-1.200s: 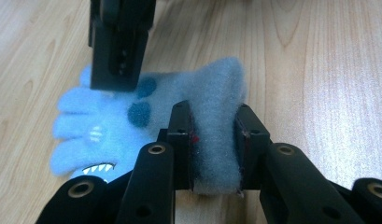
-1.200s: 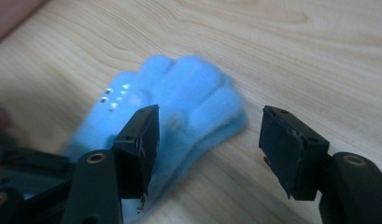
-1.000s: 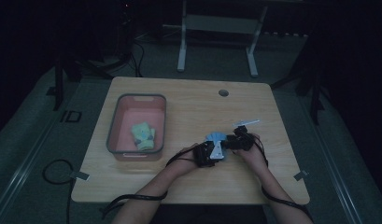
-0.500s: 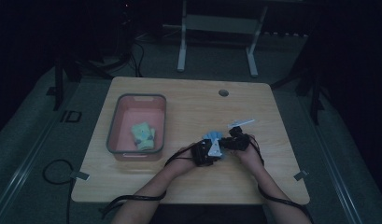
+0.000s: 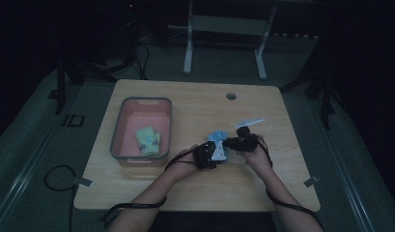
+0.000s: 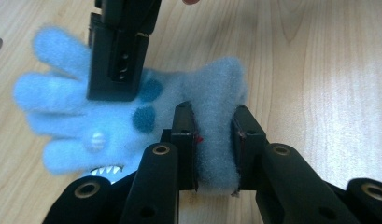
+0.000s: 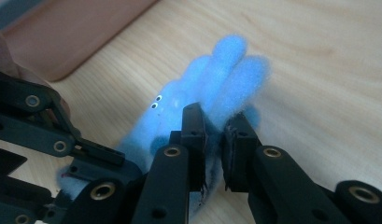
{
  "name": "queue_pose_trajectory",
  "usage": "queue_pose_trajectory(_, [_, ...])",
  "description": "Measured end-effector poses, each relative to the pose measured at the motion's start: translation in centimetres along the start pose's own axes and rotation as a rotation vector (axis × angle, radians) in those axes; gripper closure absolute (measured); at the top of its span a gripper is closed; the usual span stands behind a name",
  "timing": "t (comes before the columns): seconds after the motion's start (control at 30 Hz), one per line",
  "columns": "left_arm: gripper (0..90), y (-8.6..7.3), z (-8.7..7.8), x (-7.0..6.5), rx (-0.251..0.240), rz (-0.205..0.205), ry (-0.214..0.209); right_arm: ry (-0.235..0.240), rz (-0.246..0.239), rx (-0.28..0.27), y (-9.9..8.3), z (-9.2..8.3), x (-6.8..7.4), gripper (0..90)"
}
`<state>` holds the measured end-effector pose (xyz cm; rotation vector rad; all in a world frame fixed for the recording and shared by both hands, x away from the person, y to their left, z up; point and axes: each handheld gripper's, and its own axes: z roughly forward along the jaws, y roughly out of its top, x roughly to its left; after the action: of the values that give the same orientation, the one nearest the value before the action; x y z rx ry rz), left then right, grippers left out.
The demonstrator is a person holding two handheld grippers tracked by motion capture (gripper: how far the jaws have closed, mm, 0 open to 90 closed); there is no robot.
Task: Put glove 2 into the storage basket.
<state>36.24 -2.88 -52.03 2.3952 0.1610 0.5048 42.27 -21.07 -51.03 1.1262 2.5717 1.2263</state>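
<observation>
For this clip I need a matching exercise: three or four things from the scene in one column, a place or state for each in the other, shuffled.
Things:
1. fuzzy light-blue monster glove
2. left claw
3. pink plastic bin with grey rim
4. folded green cloth

Places or states:
A. lies inside the bin
B. shut on the glove's cuff
C. stands on the left half of the wooden table
D. held by both claws above the tabletop

Pairs: 1-D, 2-B, 3-C, 4-A

"ID" in pale letters on the dark floor [image 5: 35, 145] left of the table [image 5: 195, 191]
</observation>
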Motion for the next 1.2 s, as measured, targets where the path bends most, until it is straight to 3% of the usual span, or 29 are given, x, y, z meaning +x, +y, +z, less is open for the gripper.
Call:
queue_pose_trajectory(0.27, [75.4,0.7,-2.4,1.0,-0.009,0.014,0.026,0.015,-0.016,-0.048,2.0,-1.3,1.0,81.3])
queue_pose_trajectory(0.6, [75.4,1.3,-5.4,2.2,0.001,0.038,0.064,0.032,-0.080,-0.100,4.7,-2.5,2.8,81.3])
queue_pose_trajectory(0.8, [75.4,1.4,-7.3,2.7,0.015,0.055,0.088,0.035,-0.134,-0.117,6.3,-2.6,4.2,81.3])
queue_pose_trajectory(1.2, [75.4,0.6,-11.5,3.4,0.049,0.077,0.163,0.069,-0.178,-0.152,9.4,-2.0,6.8,81.2])
